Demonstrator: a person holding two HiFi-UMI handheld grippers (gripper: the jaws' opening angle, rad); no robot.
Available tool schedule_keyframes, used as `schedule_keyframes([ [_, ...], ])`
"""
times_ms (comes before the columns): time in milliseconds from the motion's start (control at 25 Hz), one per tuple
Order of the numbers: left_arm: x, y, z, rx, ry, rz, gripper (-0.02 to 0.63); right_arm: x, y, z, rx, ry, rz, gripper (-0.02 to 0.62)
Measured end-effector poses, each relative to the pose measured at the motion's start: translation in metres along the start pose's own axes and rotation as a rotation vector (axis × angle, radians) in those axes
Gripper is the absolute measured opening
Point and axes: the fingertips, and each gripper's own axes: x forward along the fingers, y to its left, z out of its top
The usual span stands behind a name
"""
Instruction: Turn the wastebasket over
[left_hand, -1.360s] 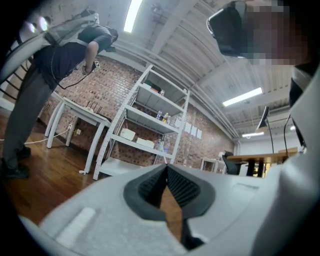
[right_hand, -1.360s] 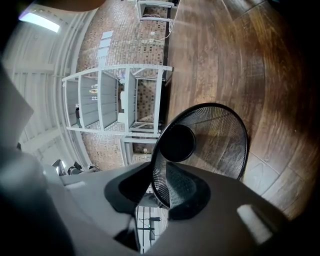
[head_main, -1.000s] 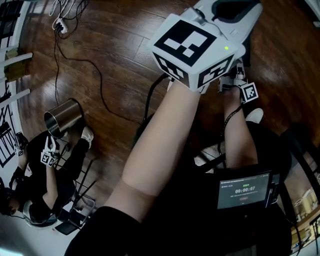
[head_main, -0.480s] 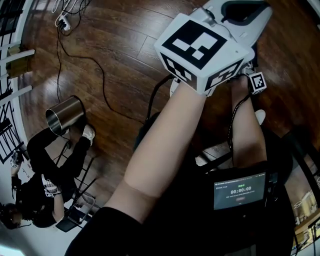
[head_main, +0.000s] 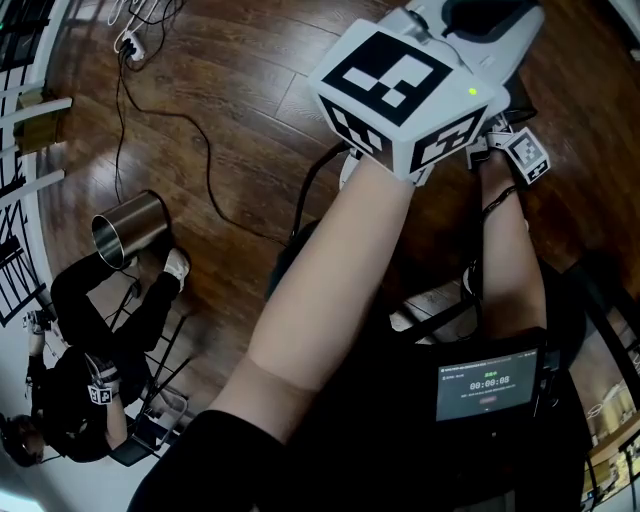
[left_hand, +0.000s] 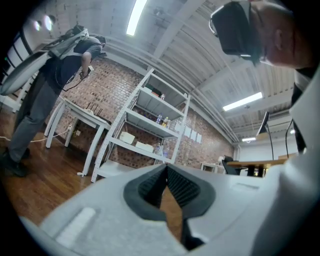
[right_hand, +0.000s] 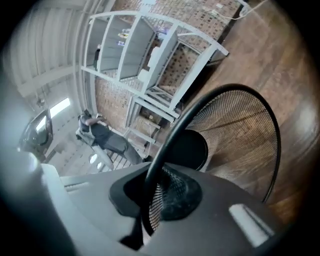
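Observation:
The wastebasket is black wire mesh, round, and seen from its open side in the right gripper view, over the wood floor. Its thick black rim runs down between the jaws of my right gripper, which is shut on it; those jaws have just been closing with the rim between them. In the head view only that gripper's small marker cube shows, at the upper right. My left gripper is held level in the air with its pads together and nothing between them. Its large marker cube hides the basket in the head view.
A person at the left holds a steel cylinder bin. Cables and a power strip lie on the floor at the far left. White shelving and a table stand by the brick wall, with a standing person nearby.
In the head view my right gripper's small cube has moved up and to the right and rolled. The left cube has risen slightly. The person at the left has lowered their hands.

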Motion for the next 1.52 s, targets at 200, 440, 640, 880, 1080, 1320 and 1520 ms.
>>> schedule_keyframes([
  [200,-0.006,-0.002,0.008,0.013,-0.017,0.001,0.003,0.007,0.014,-0.003,-0.451,0.305,-0.049,0.012],
  [440,-0.011,0.004,0.001,0.013,-0.021,0.013,0.003,0.001,-0.017,-0.036,-1.128,0.773,-0.189,0.019],
  [640,-0.009,0.004,0.003,0.007,-0.027,0.017,0.003,-0.013,-0.035,-0.078,-1.503,1.156,-0.203,0.02],
  [880,-0.008,0.003,0.0,0.008,-0.015,0.01,0.003,-0.011,-0.029,-0.088,-1.557,1.21,-0.158,0.02],
  [1080,-0.008,0.007,-0.008,0.008,0.003,0.009,0.003,-0.007,-0.021,-0.097,-1.577,1.233,-0.111,0.03],
  [1320,-0.008,0.001,-0.015,0.038,0.051,-0.006,0.003,-0.04,0.011,-0.08,-1.517,1.199,-0.065,0.049],
  [1520,-0.006,-0.004,-0.023,0.078,0.102,-0.008,0.003,-0.056,0.117,-0.001,-1.264,0.763,0.049,0.011],
])
